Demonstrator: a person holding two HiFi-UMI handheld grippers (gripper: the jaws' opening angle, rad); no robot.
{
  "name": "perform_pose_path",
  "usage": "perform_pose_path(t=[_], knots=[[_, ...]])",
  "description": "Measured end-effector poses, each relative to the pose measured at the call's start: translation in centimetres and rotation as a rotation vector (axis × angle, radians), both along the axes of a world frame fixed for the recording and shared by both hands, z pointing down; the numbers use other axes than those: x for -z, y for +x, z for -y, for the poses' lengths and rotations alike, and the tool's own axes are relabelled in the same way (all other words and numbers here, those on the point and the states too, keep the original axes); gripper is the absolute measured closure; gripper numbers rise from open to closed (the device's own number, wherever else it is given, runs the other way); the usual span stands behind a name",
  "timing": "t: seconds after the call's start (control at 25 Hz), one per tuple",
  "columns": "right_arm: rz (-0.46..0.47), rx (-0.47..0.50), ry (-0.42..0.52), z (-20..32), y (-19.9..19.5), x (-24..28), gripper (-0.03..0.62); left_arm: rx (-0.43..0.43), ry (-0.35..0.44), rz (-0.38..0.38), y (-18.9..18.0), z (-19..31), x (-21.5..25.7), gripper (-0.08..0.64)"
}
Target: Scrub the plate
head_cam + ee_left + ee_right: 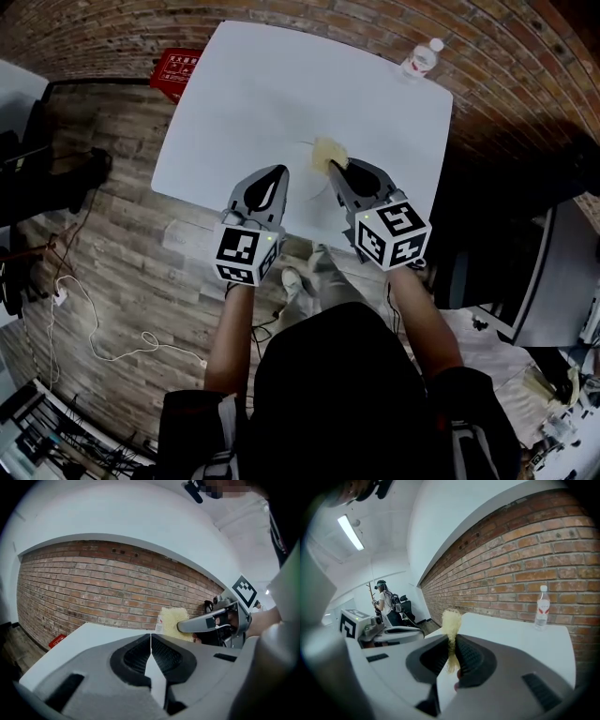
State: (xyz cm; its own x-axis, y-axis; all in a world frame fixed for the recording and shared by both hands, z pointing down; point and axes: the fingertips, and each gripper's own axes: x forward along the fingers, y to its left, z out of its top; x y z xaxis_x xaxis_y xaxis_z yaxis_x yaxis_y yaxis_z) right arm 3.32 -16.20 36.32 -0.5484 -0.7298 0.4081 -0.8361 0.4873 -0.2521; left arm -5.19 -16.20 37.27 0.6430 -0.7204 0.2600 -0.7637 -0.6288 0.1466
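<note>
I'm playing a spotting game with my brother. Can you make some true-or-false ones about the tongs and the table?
1. The right tongs pinch a yellow sponge. True.
2. The left tongs hold a sponge too. False: they are shut with nothing between them.
3. A water bottle stands upright on the white table. True.
4. The wall behind the table is green tile. False: it is a reddish brick wall.
</note>
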Motion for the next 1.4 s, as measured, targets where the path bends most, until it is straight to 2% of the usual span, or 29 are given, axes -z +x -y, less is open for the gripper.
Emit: perform_pose_path(t=[0.24,0.72,1.16,1.4], knots=[[0.004,-0.021,-0.047,1.2,0.7,-3.1,0.552,0.007,-0.021,-0.040,0.4,1.1,-1.9,0.538],[0.013,-0.020,-0.116,2.1,1.0,-7.4,0.552,0.008,-0.109,-0.034,0.0,2.3,-7.0,0.538],[-0.003,-0.006,-0.190,2.1,1.0,-11.4,0.552,-0.063,-0.118,0.047,0.5,2.5,-11.0,0.538],[-0.003,0.009,-0.227,1.5,0.6,-12.9,0.552,-0.124,-0.115,0.130,0.9,2.4,-12.9,0.537]])
